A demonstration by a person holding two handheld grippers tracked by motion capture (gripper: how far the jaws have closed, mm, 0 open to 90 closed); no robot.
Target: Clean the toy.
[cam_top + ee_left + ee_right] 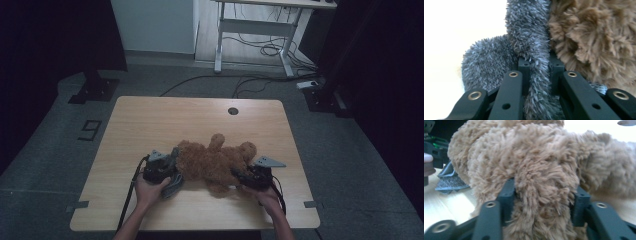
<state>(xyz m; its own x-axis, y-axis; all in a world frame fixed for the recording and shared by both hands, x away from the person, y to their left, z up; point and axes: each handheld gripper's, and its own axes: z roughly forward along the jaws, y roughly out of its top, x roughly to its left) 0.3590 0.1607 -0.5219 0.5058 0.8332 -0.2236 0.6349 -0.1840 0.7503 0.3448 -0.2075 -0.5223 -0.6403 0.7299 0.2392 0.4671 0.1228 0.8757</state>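
A brown plush teddy bear [215,162] lies on the wooden table [150,120], near its front edge. At the bear's left side is a grey fuzzy cloth piece [174,186]. My left gripper [172,167] is shut on a fold of this grey cloth [534,37], with the brown plush [594,37] pressed against the right jaw [539,67]. My right gripper [241,175] is at the bear's right side, its jaws closed on a thick brown limb [544,175] that fills the gap between them [545,192]. The grey cloth [449,180] lies on the table beyond the bear.
The table has a round cable hole [233,111] near its far edge. Behind it, a white desk frame [255,30] stands over loose cables [270,50] on the floor. A black stand base [95,87] sits at the far left and dark curtains hang at both sides.
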